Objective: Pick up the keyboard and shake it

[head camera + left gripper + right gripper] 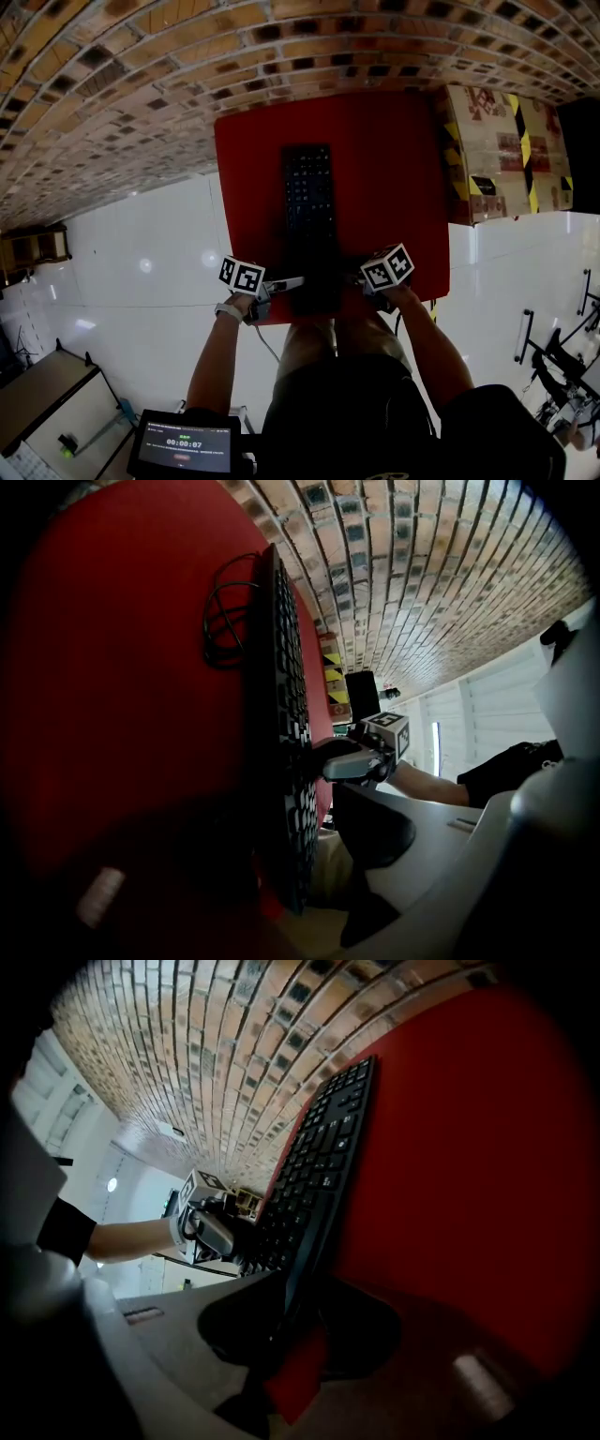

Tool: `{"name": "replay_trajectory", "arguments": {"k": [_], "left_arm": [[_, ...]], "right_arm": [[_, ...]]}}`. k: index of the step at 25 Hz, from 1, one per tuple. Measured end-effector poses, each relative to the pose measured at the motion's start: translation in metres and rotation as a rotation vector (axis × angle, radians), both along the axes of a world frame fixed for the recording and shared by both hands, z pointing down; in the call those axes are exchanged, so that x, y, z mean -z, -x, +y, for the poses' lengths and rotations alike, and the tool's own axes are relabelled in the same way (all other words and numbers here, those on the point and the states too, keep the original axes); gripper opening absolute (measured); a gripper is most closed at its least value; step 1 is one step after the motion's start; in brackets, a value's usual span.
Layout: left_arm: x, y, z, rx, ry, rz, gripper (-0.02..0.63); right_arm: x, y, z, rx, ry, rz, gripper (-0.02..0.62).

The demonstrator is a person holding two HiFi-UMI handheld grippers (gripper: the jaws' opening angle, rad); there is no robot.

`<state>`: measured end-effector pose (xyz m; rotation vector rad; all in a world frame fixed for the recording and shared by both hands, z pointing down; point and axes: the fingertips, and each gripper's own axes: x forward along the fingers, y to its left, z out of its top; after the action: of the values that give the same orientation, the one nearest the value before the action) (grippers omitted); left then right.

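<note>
A black keyboard [309, 202] lies lengthwise on the red table [394, 169], its near end at the table's front edge. My left gripper [292, 283] stands at that end's left side and my right gripper [360, 278] at its right side. In the left gripper view the keyboard [284, 724] runs edge-on between my open jaws [286, 855], and a gap shows beside the black pad [380, 829]. The right gripper view shows the keyboard's [323, 1162] end between my right gripper's [305, 1335] jaws, which stand a little apart. Each gripper view also shows the other gripper across the keys.
The keyboard's coiled cable [228, 611] lies on the table at its far end. A cardboard box with yellow-black tape [502, 155] stands against the table's right side. A brick wall [187, 66] lies beyond. A small screen [183, 442] is near my left elbow.
</note>
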<state>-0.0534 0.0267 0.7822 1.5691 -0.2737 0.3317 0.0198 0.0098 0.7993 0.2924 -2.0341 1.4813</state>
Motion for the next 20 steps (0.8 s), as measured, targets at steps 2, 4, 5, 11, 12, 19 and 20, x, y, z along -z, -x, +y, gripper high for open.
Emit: {"name": "replay_trajectory", "arguments": {"k": [2, 4, 5, 11, 12, 19, 20], "left_arm": [[0.004, 0.0, -0.002, 0.039, 0.016, 0.04, 0.267], [0.004, 0.002, -0.004, 0.084, 0.039, 0.077, 0.246], [0.003, 0.004, -0.004, 0.097, 0.047, 0.087, 0.213], [0.013, 0.003, -0.006, 0.075, 0.035, 0.17, 0.112], [0.011, 0.0, -0.006, 0.063, 0.012, 0.152, 0.12], [0.0, -0.015, -0.01, 0.047, -0.049, 0.082, 0.115], [0.001, -0.014, -0.01, 0.06, -0.044, 0.1, 0.112]], "right_arm": [[0.0, 0.0, 0.0, -0.003, 0.011, 0.0, 0.092], [0.0, 0.0, 0.0, 0.003, 0.031, -0.005, 0.092], [0.0, 0.0, 0.0, 0.009, 0.043, -0.01, 0.092], [0.002, -0.001, 0.0, 0.031, 0.093, -0.035, 0.092], [0.003, -0.001, 0.0, 0.034, 0.098, -0.037, 0.092], [0.006, 0.002, 0.002, 0.08, 0.139, -0.077, 0.094], [0.009, 0.002, 0.002, 0.092, 0.144, -0.095, 0.098]]}}
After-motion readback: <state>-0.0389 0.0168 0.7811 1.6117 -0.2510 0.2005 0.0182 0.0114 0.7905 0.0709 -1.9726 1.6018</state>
